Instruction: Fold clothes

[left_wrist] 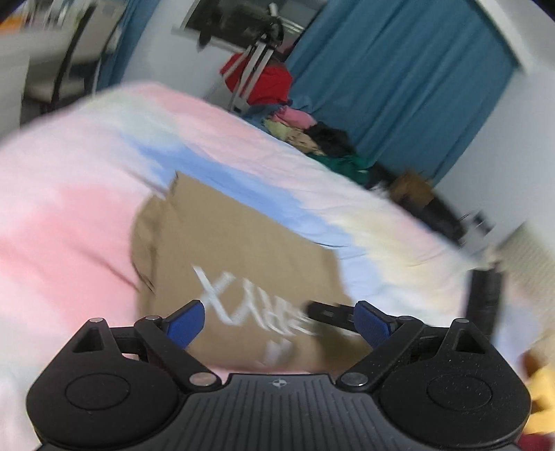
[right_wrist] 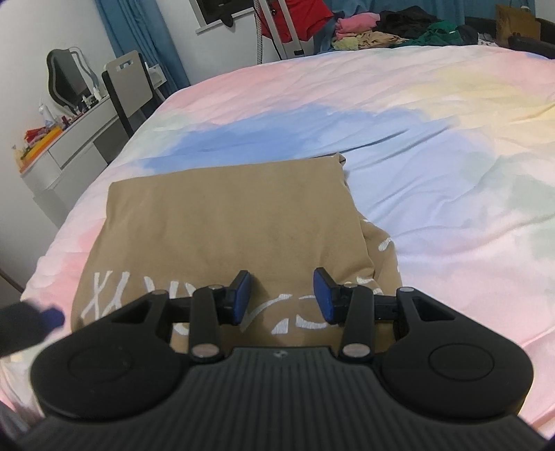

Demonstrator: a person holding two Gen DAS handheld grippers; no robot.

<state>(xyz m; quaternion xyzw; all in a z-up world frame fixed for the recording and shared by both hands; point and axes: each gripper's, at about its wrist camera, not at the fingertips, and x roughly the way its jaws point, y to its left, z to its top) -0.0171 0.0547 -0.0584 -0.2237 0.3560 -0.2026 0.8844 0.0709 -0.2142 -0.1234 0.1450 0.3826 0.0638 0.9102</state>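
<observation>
We find a tan T-shirt with white lettering [right_wrist: 225, 222] lying on the bed [right_wrist: 433, 145] in the lower centre of the right wrist view. It lies as a flat, roughly rectangular bundle, with a looser flap spilling out at its right side. The left wrist view is motion-blurred but shows the same garment in mid-frame.

The left gripper [left_wrist: 279, 324] has its jaws spread wide with nothing between them. The right gripper [right_wrist: 282, 298] is parted to a middling width, also empty, and hangs low over the lettered near edge; contact with the cloth cannot be confirmed.

We judge the shirt light, soft and limp: it will sag and slide on the smooth sheet rather than hold shape. A sound hold would pinch all layers together at a corner or along a folded edge, not mid-panel.

Whether further folds remain or the bundle is complete, these views do not settle. A pile of mixed clothes [right_wrist: 392, 31] lies at the upper right.
</observation>
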